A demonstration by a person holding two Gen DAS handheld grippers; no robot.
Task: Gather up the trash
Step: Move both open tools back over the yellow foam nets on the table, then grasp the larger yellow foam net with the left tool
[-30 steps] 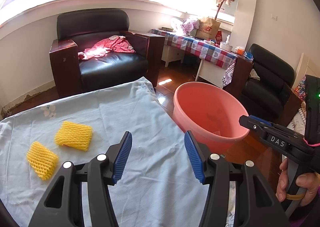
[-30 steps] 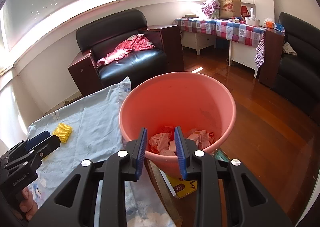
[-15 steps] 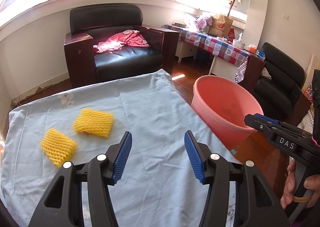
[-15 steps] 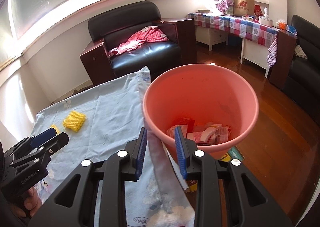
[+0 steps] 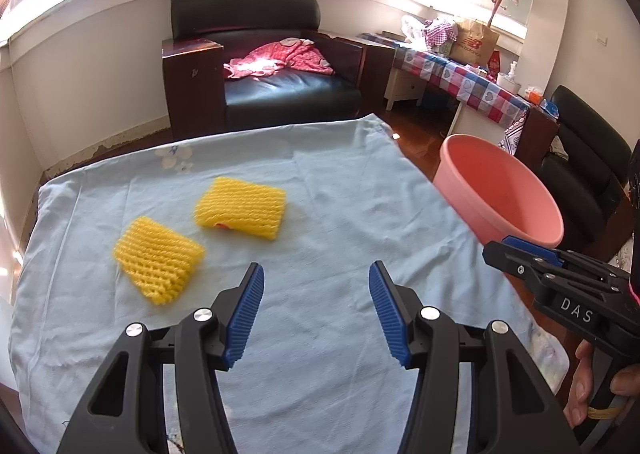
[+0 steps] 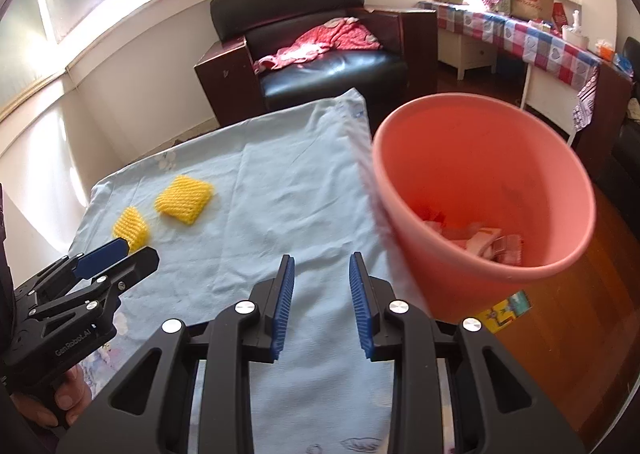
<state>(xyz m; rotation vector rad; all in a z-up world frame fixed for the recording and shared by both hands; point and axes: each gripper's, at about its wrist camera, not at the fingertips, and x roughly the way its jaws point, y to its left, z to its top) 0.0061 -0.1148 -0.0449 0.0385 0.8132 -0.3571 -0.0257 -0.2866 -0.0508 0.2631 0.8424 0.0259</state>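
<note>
Moved since earlier: I have swung both grippers left, off the pink bucket and over the cloth; the two yellow foam nets now sit much nearer my left gripper.

Left wrist view
- Left gripper [image 5: 316, 314]: spread wide, nothing between its blue pads, held over the blue cloth [image 5: 344, 214] on the tabletop.
- Near foam net [image 5: 158, 264]: ahead and to the left, close to the left fingertip but apart from it.
- Far foam net [image 5: 241, 207]: beyond it, lying flat, just beside the first.
- Pink bucket [image 5: 500, 190]: off the cloth's right edge.
- Right gripper [image 5: 560, 278]: enters from the right, seen side-on.

Right wrist view
- Right gripper [image 6: 321, 306]: partly parted, holding nothing, over the cloth beside the bucket [image 6: 480, 194].
- Bucket contents: crumpled wrappers [image 6: 480, 240] at the bottom.
- Foam nets [image 6: 184, 200], [image 6: 131, 228]: far left, well apart from this gripper; the left gripper [image 6: 116, 258] reaches toward the nearer one.
</note>
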